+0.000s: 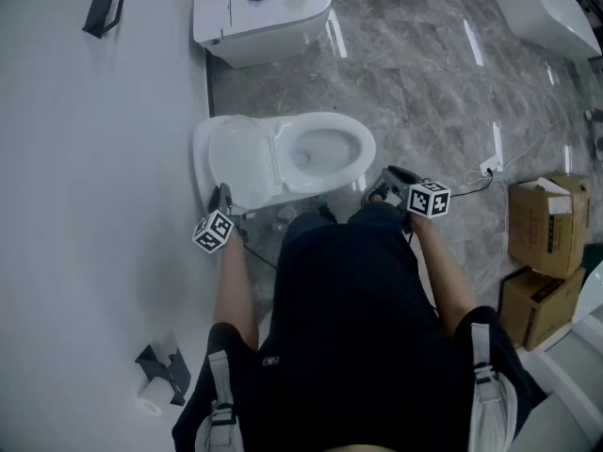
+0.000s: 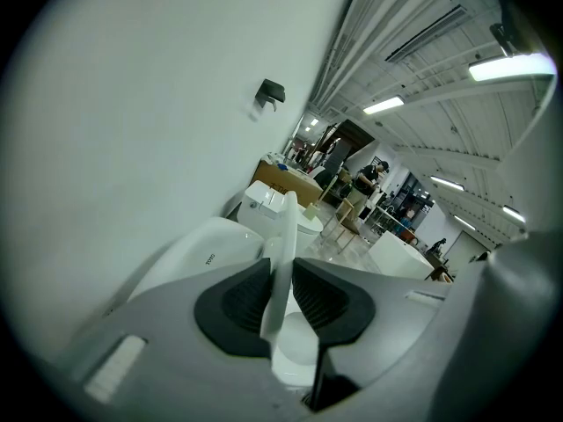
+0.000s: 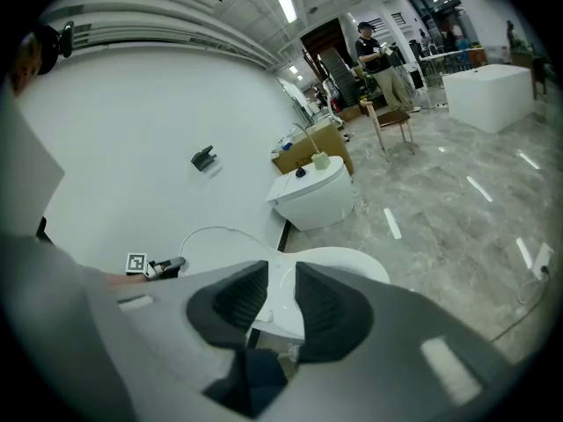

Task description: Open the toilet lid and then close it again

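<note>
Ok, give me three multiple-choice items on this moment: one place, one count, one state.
1. Where is the left gripper? A on the lid's edge; B on the floor; C on a shelf.
2. How many cardboard boxes? A one; B two; C four.
3. The lid is: A raised; B shut; C missing.
1 A: its jaws clamp the thin white edge. 2 B: two stand at the right. 3 A: it stands upright, seat uncovered.
</note>
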Motion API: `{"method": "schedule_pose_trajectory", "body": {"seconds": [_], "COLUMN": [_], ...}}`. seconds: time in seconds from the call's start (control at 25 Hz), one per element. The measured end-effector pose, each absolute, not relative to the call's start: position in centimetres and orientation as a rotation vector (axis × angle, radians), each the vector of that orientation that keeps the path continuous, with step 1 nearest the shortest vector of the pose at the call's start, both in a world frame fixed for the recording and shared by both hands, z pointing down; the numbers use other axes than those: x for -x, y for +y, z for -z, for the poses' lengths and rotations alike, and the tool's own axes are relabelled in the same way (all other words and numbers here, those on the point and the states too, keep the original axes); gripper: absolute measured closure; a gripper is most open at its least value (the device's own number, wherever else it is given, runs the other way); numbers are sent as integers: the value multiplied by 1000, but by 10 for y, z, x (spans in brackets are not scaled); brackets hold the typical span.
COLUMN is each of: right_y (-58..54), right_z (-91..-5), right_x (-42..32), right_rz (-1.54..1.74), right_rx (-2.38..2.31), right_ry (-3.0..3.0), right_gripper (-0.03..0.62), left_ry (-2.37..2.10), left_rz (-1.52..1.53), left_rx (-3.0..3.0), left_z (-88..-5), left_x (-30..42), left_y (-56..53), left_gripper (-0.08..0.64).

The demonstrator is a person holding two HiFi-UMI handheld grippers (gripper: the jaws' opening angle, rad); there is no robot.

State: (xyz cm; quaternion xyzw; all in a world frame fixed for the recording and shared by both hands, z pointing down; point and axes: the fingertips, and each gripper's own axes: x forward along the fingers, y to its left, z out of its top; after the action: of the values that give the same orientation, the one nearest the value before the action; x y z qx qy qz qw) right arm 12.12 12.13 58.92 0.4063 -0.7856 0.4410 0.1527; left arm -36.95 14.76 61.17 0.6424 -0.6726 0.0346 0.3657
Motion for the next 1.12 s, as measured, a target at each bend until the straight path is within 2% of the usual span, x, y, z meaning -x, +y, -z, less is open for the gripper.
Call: {"method": "schedule_pose_trajectory", "body": {"seconds": [0.68,1.12], "right_y": [108,96], "right_z": [-587,-591], "right_x": [-109,-90], "right_rz": [-1256,-1279], "right_rx": [-1090,-1018], "right_ry": [-2269,-2285], "right_gripper": [491,491], "left_ry": [-1697,-1562], "left_rz": [-148,-232], "left_rx": [-1691,-1833], "left_z": [-606,-596], "left_x": [350,291], "left_y": [147,139], "left_gripper": [476,471]}}
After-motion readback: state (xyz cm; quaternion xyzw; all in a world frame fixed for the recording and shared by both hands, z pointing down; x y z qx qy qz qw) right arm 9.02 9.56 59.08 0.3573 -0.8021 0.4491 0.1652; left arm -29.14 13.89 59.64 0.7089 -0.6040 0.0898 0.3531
